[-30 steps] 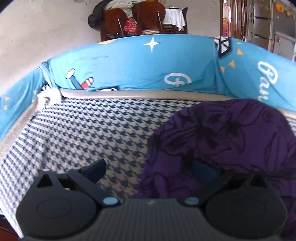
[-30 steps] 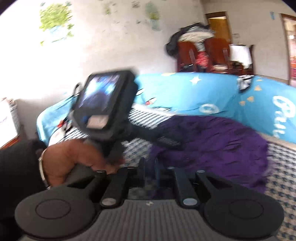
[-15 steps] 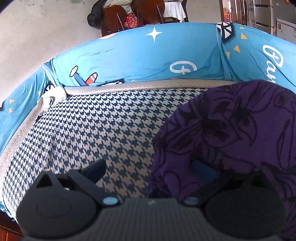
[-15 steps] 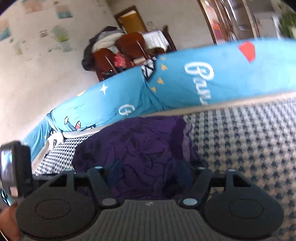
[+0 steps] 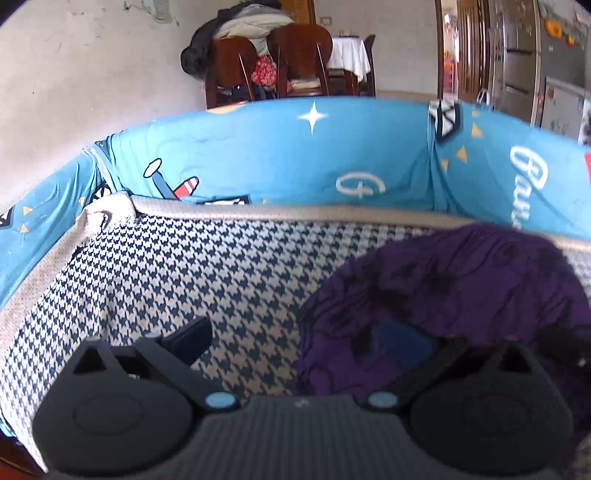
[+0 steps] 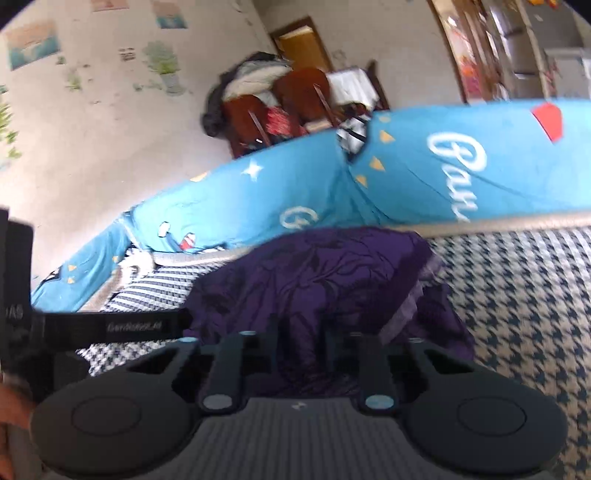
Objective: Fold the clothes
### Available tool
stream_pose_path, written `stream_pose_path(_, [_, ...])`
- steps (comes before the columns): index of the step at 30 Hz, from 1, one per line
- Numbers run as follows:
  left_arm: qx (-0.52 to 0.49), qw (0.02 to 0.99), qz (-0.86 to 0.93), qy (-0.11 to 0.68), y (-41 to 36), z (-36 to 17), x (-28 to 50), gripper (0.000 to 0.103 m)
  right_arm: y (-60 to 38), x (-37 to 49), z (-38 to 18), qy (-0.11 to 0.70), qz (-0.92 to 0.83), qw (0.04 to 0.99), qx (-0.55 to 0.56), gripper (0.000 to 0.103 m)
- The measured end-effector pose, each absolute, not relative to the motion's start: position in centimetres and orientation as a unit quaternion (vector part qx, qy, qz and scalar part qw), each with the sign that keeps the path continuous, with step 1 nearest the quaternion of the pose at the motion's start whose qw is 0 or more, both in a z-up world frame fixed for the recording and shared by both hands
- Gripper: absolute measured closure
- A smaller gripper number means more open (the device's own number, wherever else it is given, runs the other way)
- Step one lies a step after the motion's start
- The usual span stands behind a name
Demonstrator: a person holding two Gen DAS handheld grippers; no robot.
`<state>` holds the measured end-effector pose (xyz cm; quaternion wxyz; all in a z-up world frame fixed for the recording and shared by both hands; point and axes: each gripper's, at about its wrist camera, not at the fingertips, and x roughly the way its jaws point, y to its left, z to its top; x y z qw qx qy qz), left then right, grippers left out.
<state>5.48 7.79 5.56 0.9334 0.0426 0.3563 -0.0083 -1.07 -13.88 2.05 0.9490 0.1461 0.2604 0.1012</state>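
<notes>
The purple garment (image 6: 325, 280) lies bunched near the mattress's (image 5: 192, 280) far edge; the left gripper (image 5: 295, 339) is spread wide at its left edge, while the right gripper (image 6: 301, 332), jaws narrowed, appears to pinch its near hem.

Bumper: blue cartoon-print padding (image 5: 258, 155) around the bed edge.
Chairs: two wooden chairs (image 5: 266, 66) behind it, clothes heaped (image 5: 236, 29) on top.
Refrigerator: steel-grey refrigerator (image 5: 517, 62), far right.
</notes>
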Motion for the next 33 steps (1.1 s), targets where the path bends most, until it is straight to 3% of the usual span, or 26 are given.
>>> stream_pose_path(10, [-0.028, 0.942, -0.075, 0.325, 10.1, 8.6, 4.6, 0.0, -6.8, -2.6, 2.0, 0.225, 0.215, 0.95, 0.018, 0.088])
stream_pose_path(16, [-0.001, 0.935, -0.121, 0.332, 8.8, 7.8, 4.5, 0.0, -4.2, -2.9, 0.9, 0.235, 0.252, 0.938, -0.033, 0.088])
stream_pose_path(23, [0.051, 0.93, -0.035, 0.363, 8.5, 5.2, 5.8, 0.0, -5.6, -3.6, 1.3, 0.245, 0.253, 0.935, -0.038, 0.086])
stream_pose_path(33, [0.048, 0.916, 0.067, 0.392, 11.5, 3.5, 7.6, 0.0, -9.8, -4.1, 3.7, 0.224, 0.208, 0.952, -0.02, 0.081])
